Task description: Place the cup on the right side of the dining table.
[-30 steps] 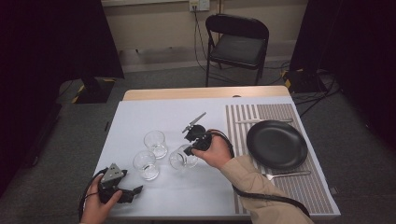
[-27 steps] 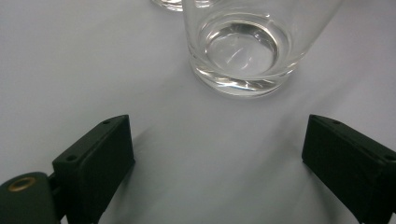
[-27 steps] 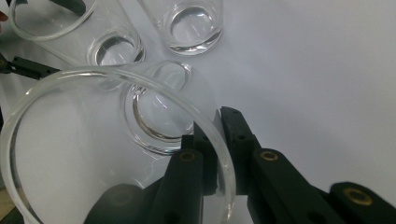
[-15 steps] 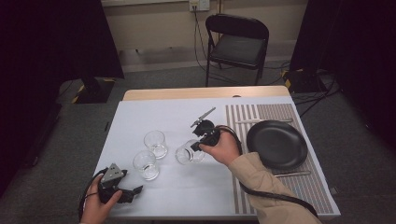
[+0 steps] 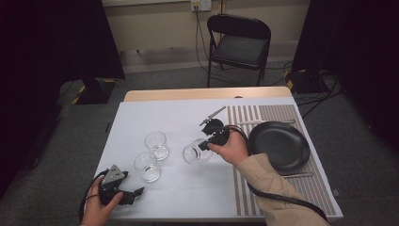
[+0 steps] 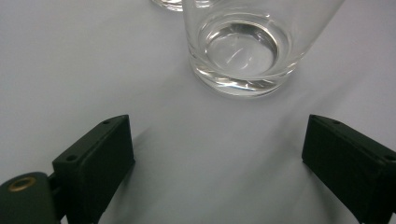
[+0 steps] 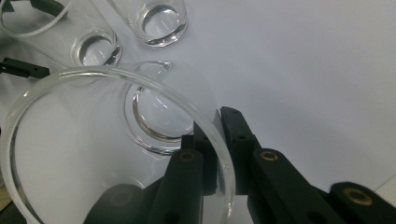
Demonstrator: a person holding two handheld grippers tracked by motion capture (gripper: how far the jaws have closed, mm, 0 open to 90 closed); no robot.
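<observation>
Three clear glass tumblers are on or over the white table [image 5: 179, 117]. My right gripper [image 5: 207, 141] is shut on the rim of one glass [image 5: 194, 153], one jaw inside and one outside, and holds it tilted just above the table. In the right gripper view the held glass [image 7: 70, 93] curves around the right gripper [image 7: 217, 140]. Two more glasses [image 5: 156, 145] [image 5: 147, 165] stand upright to its left. My left gripper [image 5: 134, 193] rests open near the front left edge. In the left gripper view, the left gripper [image 6: 224, 154] points at the nearer glass [image 6: 243, 46], with nothing between its jaws.
A black plate [image 5: 278, 145] lies on a striped placemat [image 5: 244, 188] at the right, with cutlery [image 5: 297, 175] in front of it and another piece [image 5: 254, 121] behind. A black folding chair [image 5: 239, 44] stands beyond the table's far edge.
My right gripper has carried its glass to the right, away from the two standing glasses, and slightly up. The left gripper has stayed put.
</observation>
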